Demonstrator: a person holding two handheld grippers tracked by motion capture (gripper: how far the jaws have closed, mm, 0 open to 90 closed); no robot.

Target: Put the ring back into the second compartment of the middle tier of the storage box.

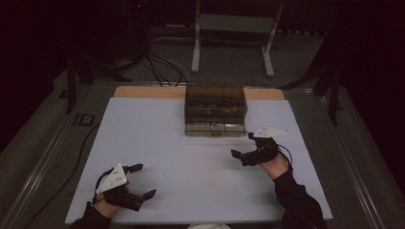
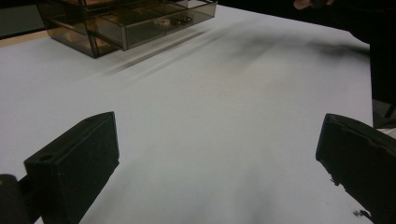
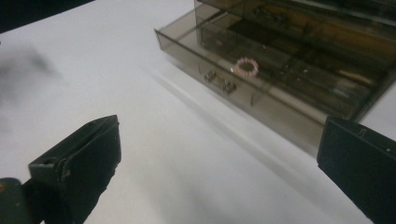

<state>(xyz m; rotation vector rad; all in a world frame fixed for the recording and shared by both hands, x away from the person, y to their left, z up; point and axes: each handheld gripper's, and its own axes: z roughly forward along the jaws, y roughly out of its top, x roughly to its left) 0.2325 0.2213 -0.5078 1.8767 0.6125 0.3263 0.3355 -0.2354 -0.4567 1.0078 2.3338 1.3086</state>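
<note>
The smoked-plastic drawer box (image 1: 216,110) was placed at the far middle of the white table (image 1: 191,162), its lowest drawer (image 3: 243,86) pulled out; a pink bead ring (image 3: 246,66) was seen inside. The left gripper (image 1: 142,180) and the right gripper (image 1: 243,144) were held low over the table, jaws spread, nothing between them.

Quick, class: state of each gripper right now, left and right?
Left gripper: open, holding nothing, near the table's front edge.
Right gripper: open, holding nothing, just short of the drawer box.
</note>
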